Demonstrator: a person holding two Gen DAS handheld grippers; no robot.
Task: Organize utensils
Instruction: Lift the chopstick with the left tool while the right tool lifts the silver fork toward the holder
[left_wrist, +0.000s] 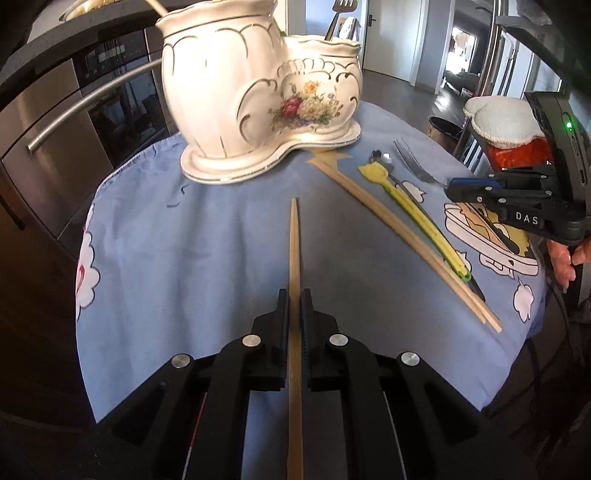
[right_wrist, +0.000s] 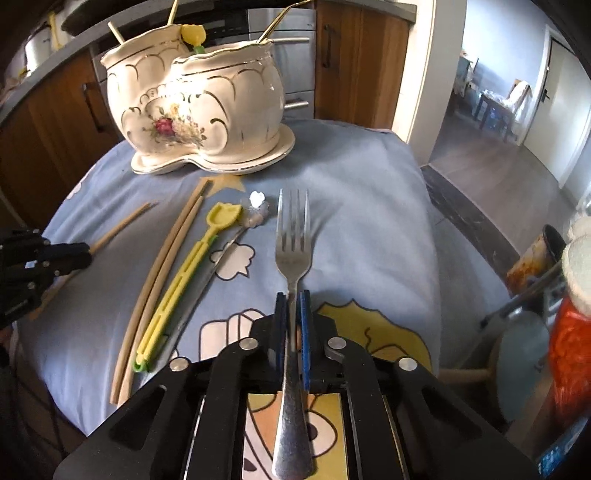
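Blue cloth (left_wrist: 221, 240): left gripper (left_wrist: 294, 295) clamps chopstick (left_wrist: 294, 236); right gripper (right_wrist: 294, 299), fork (right_wrist: 293, 243).

fork handle (right_wrist: 293, 435) cut off below, chopstick (left_wrist: 294, 258) likewise

Daylit, sharp centre, fisheye-warped edges

on the cloth (right_wrist: 369, 206), the chopstick pair (right_wrist: 162, 258) lies left of the fork (right_wrist: 293, 251), before the holder (right_wrist: 199, 110).
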